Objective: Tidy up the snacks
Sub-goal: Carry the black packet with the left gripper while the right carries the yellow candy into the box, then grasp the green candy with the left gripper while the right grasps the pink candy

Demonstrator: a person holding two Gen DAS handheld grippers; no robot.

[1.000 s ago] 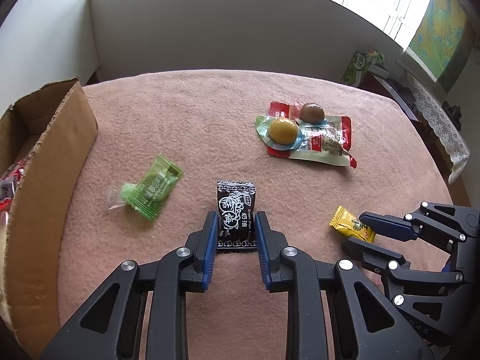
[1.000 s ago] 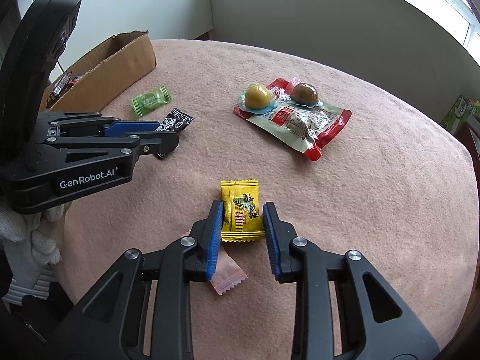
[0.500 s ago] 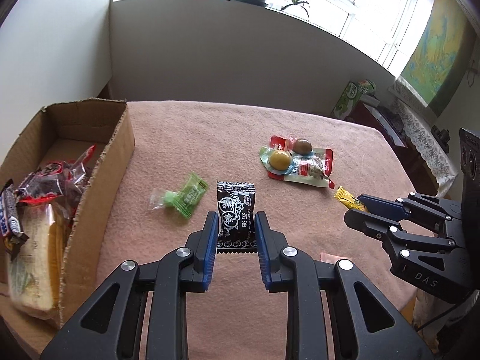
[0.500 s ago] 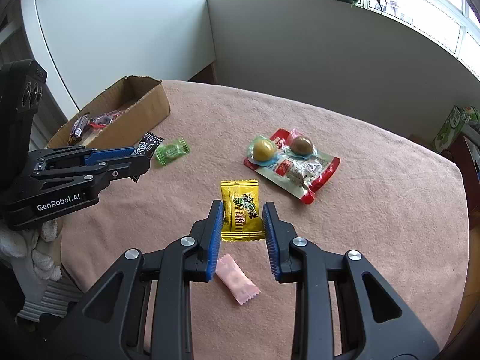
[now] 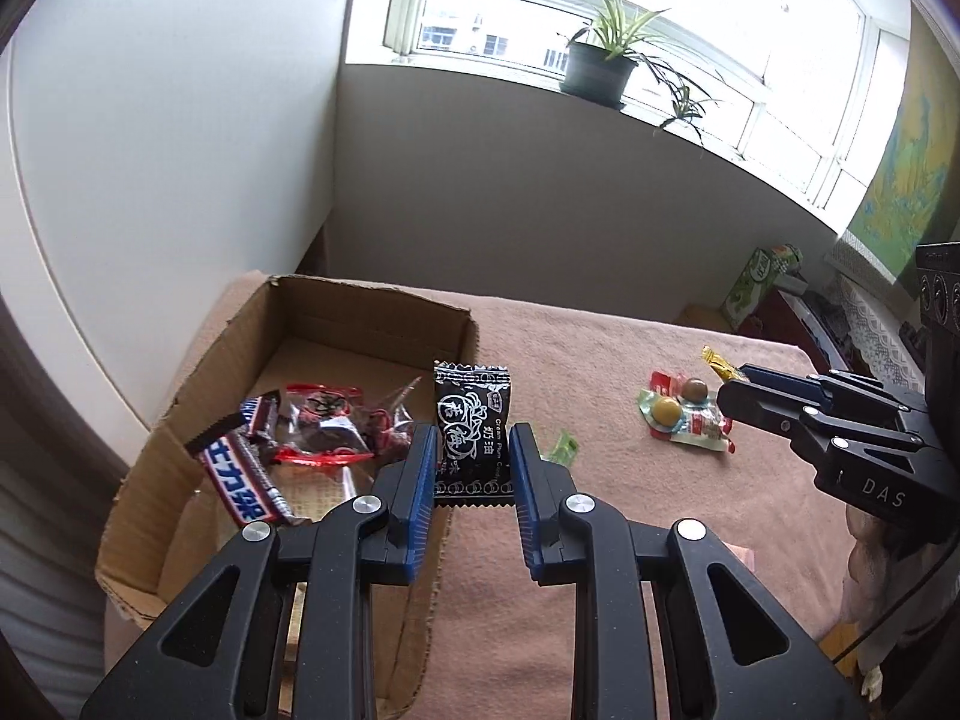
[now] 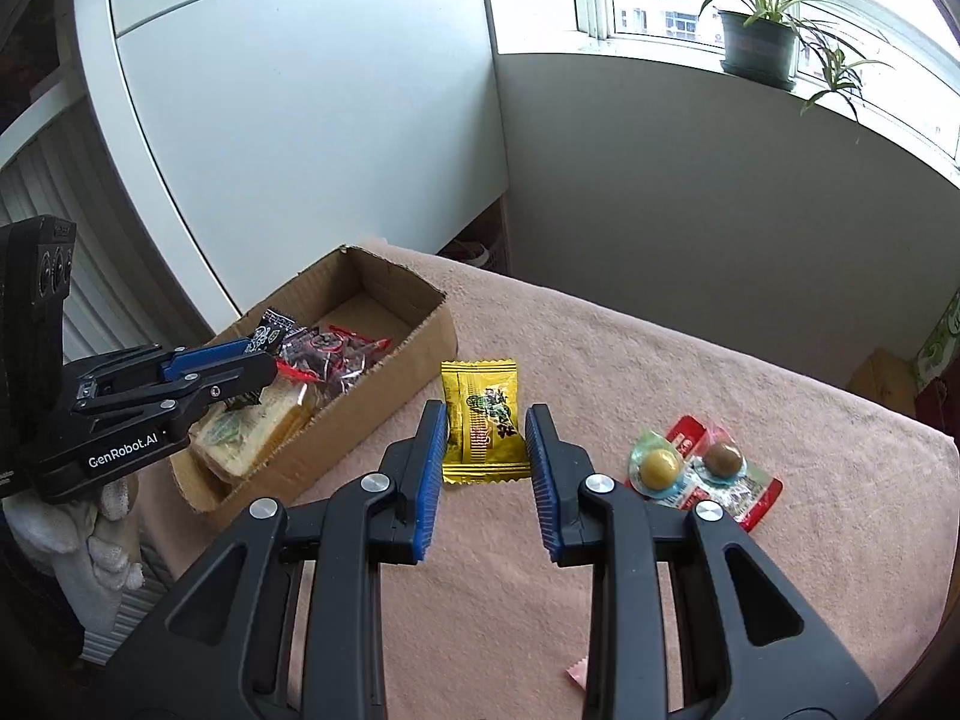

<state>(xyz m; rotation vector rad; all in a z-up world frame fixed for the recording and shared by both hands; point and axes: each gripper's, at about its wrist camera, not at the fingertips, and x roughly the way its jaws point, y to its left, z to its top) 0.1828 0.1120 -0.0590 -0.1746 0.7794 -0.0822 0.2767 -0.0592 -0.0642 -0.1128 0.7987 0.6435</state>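
Observation:
My left gripper [image 5: 471, 456] is shut on a black candy packet [image 5: 473, 432] and holds it in the air at the right wall of the cardboard box [image 5: 372, 315]. In the right wrist view the left gripper [image 6: 264, 360] hangs over the box [image 6: 420, 336] with the black packet [image 6: 270, 330]. My right gripper [image 6: 486, 444] is shut on a yellow candy packet [image 6: 483, 420], lifted above the pink cloth. It shows in the left wrist view [image 5: 729, 387] with the yellow packet [image 5: 717, 363] at its tip.
The box holds a chocolate bar [image 5: 237, 480], a red-edged clear packet [image 5: 324, 426] and a sandwich [image 6: 252, 432]. On the pink cloth [image 6: 720, 384] lie a red packet with two round sweets [image 6: 696, 474], a green candy [image 5: 561, 447] and a pink candy [image 6: 576, 672].
Both grippers have risen higher and swung left toward the box, each still holding its packet. The left one has come over the box's edge.

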